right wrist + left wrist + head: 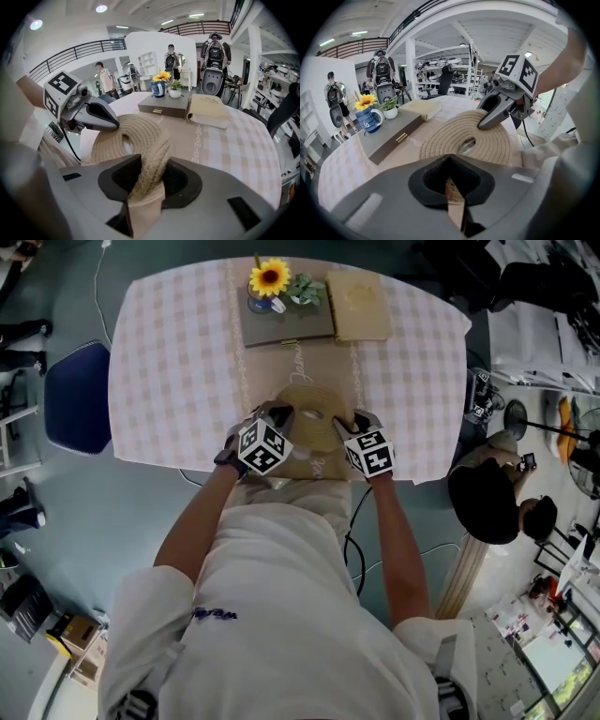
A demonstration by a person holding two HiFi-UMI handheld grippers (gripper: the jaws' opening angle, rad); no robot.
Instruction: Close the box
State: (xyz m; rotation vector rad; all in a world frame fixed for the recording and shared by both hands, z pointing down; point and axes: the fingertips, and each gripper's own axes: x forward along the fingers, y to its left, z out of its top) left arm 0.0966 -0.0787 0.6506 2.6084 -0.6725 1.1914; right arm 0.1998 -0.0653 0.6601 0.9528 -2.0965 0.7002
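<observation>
Two grips on the woven rope piece at the near edge of the worktop: left hand-held gripper pinched thin on its left rim, right hand-held gripper round a thicker fold on its right, grey box well beyond, straight ahead

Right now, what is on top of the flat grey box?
A blue mug with a yellow sunflower and a small white plant pot. The box's inside is hidden.

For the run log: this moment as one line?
left gripper: shut on woven box rim | right gripper: shut on same rim | box: near table edge
</observation>
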